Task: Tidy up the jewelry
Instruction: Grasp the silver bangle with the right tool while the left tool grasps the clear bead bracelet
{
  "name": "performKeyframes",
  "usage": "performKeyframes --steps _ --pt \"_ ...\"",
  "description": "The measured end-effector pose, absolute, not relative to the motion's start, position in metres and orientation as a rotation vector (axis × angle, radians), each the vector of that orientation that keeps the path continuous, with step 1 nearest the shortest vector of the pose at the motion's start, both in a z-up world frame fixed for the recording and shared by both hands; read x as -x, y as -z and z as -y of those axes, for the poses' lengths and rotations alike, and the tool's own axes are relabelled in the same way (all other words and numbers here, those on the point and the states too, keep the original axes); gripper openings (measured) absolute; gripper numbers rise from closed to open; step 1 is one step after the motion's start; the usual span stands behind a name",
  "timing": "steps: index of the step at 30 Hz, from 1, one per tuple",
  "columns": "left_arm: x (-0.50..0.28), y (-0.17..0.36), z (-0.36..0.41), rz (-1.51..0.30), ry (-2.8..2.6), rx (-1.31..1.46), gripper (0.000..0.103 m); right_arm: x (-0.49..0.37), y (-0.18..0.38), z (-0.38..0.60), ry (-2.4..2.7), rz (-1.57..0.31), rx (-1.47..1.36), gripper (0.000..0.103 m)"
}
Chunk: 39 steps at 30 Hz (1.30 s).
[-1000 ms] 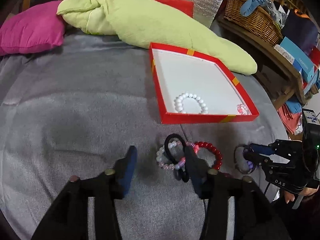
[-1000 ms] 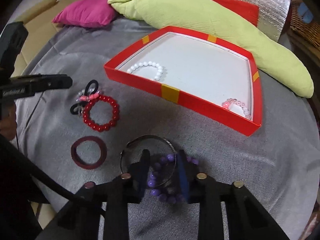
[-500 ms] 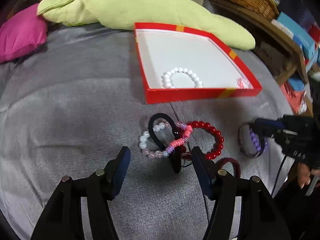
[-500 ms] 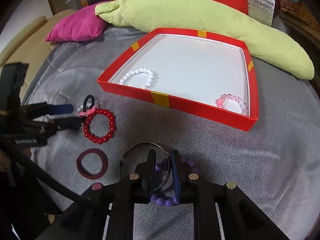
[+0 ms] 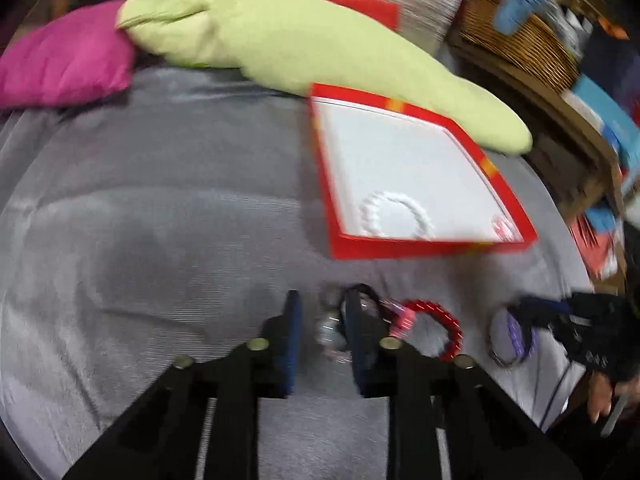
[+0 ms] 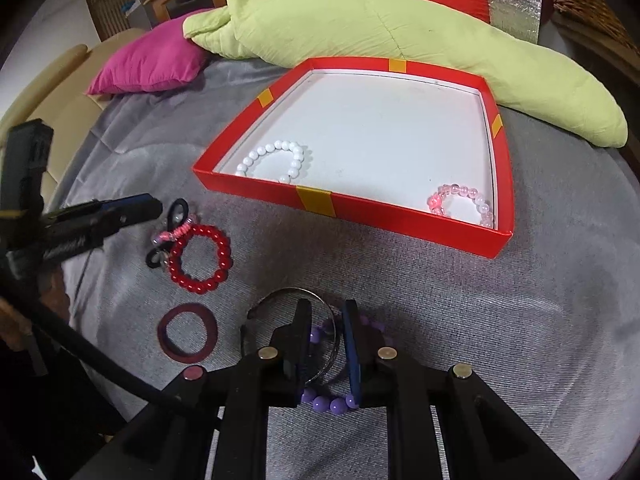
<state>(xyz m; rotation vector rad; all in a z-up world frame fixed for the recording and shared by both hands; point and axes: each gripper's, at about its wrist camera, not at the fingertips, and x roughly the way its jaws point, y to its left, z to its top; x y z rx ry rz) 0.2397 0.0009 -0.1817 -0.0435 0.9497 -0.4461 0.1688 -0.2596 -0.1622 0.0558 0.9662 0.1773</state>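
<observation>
My left gripper (image 5: 323, 334) is closing its jaws around a pale bead bracelet (image 5: 330, 330) on the grey cloth. A strip of cloth shows between the left pad and the beads, and this view is blurred. A black hair tie (image 6: 178, 210), a pink coil (image 6: 176, 234) and a red bead bracelet (image 6: 200, 258) lie tangled beside it. My right gripper (image 6: 327, 344) is shut on a purple bead bracelet (image 6: 328, 402) and a thin metal bangle (image 6: 280, 294). The red box (image 6: 316, 202) holds a white bead bracelet (image 6: 276, 156) and a pink one (image 6: 460, 204).
A dark red ring (image 6: 187, 332) lies left of my right gripper. A green pillow (image 6: 400, 40) and a magenta cushion (image 6: 148, 64) border the far side. A wicker basket (image 5: 516, 40) and wooden shelf (image 5: 580, 128) stand at the right.
The left jaws went from wide apart to narrow around the pale bracelet, and the left view shifted and blurred. The right gripper kept its grip and rolled a little.
</observation>
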Motion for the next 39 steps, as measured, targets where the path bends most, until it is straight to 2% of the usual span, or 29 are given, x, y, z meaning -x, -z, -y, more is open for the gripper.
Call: performKeyframes --steps 1,2,4,6,11,17,19,22,24,28,29,34,35,37,39 --pt "-0.241 0.182 -0.005 -0.952 0.429 0.053 0.019 -0.169 0.162 0.26 -0.183 -0.969 -0.062 0.021" --pt "-0.243 0.183 -0.008 -0.957 0.425 0.069 0.019 -0.169 0.161 0.26 -0.187 -0.971 -0.068 0.027" --pt "-0.245 0.183 -0.01 -0.98 0.458 0.121 0.019 -0.168 0.161 0.26 -0.197 -0.973 -0.077 0.052" --pt "-0.246 0.184 -0.009 -0.986 0.477 0.139 0.02 -0.165 0.159 0.256 -0.217 -0.961 -0.075 0.059" --pt "-0.248 0.184 0.014 -0.971 0.53 0.089 0.02 -0.159 0.155 0.241 -0.278 -0.939 -0.025 0.06" --pt "-0.25 0.194 0.039 -0.994 0.576 -0.013 0.02 -0.157 0.164 0.234 -0.273 -0.963 0.039 0.067" --pt "-0.251 0.194 0.035 -1.001 0.554 -0.016 0.008 -0.157 0.166 0.233 -0.283 -0.97 0.048 0.071" --pt "-0.251 0.19 0.026 -0.984 0.549 0.007 0.007 -0.154 0.169 0.228 -0.288 -0.967 0.086 0.077" --pt "-0.25 0.185 0.02 -0.96 0.55 0.015 0.006 -0.152 0.173 0.221 -0.283 -0.972 0.131 0.078" --pt "-0.25 0.18 0.003 -0.94 0.524 0.047 0.005 -0.153 0.181 0.212 -0.246 -0.97 0.223 0.076" --pt "-0.251 0.179 0.0 -0.936 0.521 0.058 0.005 -0.153 0.184 0.213 -0.236 -0.975 0.23 0.063" --pt "-0.252 0.175 -0.004 -0.927 0.55 0.098 0.005 -0.152 0.181 0.217 -0.224 -0.958 0.22 0.064" --pt "-0.253 0.176 -0.001 -0.943 0.564 0.108 0.011 -0.152 0.182 0.218 -0.221 -0.965 0.212 0.064" --pt "-0.253 0.181 0.007 -0.969 0.586 0.099 0.036 -0.152 0.182 0.218 -0.22 -0.969 0.209 0.064" --pt "-0.25 0.181 0.016 -0.964 0.586 0.057 0.045 -0.155 0.182 0.219 -0.217 -0.972 0.206 0.064"
